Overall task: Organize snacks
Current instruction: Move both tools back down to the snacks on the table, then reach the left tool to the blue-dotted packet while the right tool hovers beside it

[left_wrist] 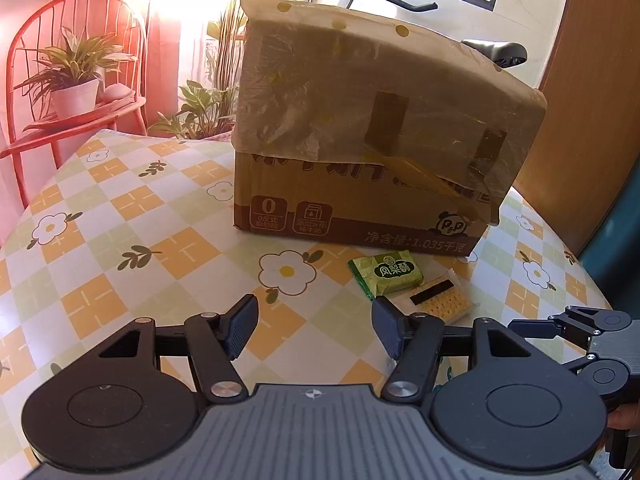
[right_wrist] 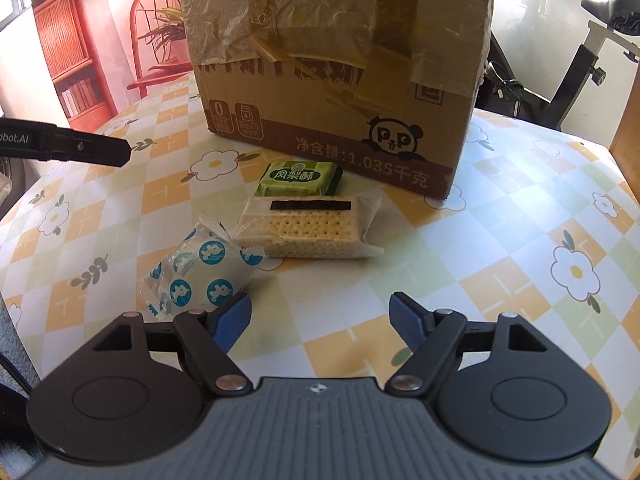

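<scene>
Nearest the lens, right wrist view: right gripper, jaws standing wide, nothing between the pads, above bare checked tablecloth.

Ahead of it, listed left to right, placed against the cardboard box:
- Blue-and-white spotted packet: farthest out from the box front, left of the group, long axis diagonal, upper end tipped toward the box.
- Cracker pack: between packet and box, flat, long axis running roughly parallel to the box front.
- Green pastry pack: just beside the box's lower edge, label up, long axis likewise along the box front.

Left wrist view: left gripper, jaws moderately apart, empty, off the box's near left corner.

Progress, judged: none of the three snacks held or seen boxed; box top covered with taped plastic, contents hidden. Sorting apparently at its start; all three picks remaining.
</scene>
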